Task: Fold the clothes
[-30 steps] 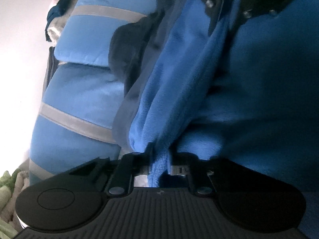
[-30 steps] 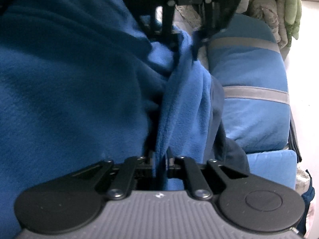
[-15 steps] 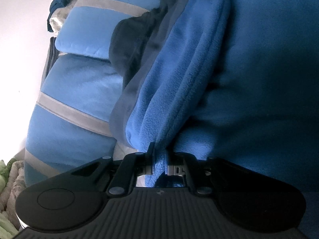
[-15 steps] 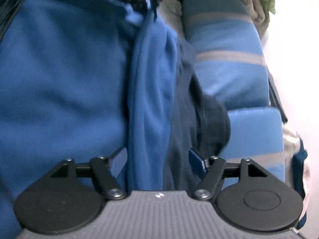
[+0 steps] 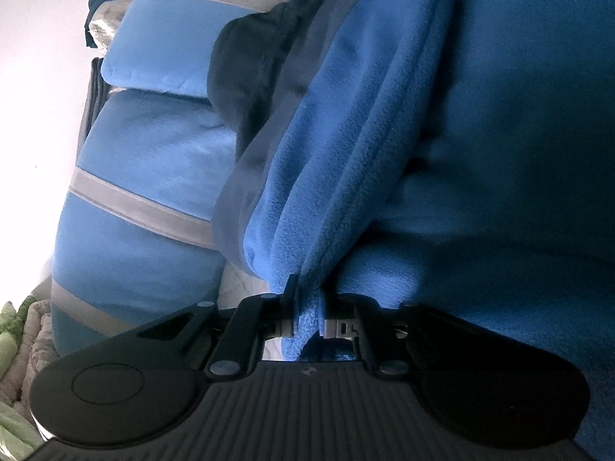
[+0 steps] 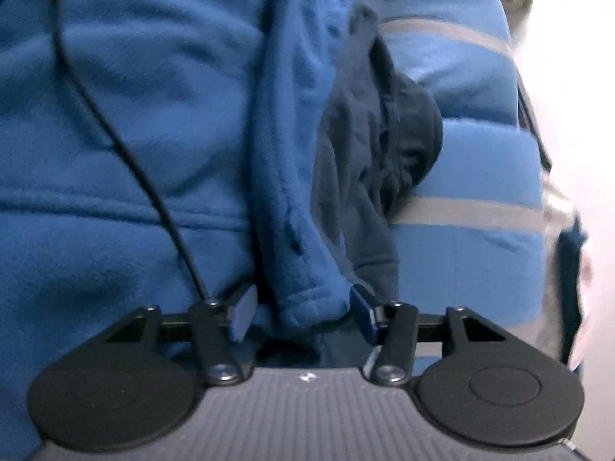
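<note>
Fleece (image 5: 480, 134) over striped cushions (image 5: 153, 153)

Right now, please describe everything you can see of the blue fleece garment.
The blue fleece garment looks soft and fuzzy, with stitched seams and a bunched, folded edge. It fills most of both views, draped beside dark navy cloth. The left gripper is shut on its edge. The right gripper is open, jaws just narrowed, a fold lying loosely between them. A black cable crosses it.
</note>
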{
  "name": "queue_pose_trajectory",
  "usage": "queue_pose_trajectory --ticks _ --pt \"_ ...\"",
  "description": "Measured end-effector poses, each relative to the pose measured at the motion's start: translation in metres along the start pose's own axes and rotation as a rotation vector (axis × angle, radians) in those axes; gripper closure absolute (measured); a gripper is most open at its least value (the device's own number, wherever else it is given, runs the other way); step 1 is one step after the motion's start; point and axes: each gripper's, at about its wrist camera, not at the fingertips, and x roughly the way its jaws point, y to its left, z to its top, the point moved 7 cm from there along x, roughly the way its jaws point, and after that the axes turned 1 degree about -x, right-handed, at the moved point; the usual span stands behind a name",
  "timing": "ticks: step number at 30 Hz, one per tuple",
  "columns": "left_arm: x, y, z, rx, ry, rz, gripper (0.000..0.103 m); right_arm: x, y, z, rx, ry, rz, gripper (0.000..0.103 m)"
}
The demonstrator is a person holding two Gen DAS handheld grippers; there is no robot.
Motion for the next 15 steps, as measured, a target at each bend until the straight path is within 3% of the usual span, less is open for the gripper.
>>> queue_pose_trajectory --ticks 2,4,10,15 --pt "0.000 -0.001 -0.002 0.002 0.001 0.000 0.093 0.002 0.005 0.002 -0.036 0.007 -0.008 0.049" --pt "0.000 -0.002 -0.003 0.003 0.003 -0.003 0.093 0.004 0.010 0.002 -0.059 0.036 0.010 0.079" --pt "0.001 0.000 -0.005 -0.011 0.019 -0.012 0.093 -0.006 0.033 0.015 -0.091 0.095 0.087 0.082" --pt "0.002 0.001 -0.005 -0.005 0.036 -0.015 0.093 -0.011 0.031 0.019 -0.026 0.099 0.154 0.082"
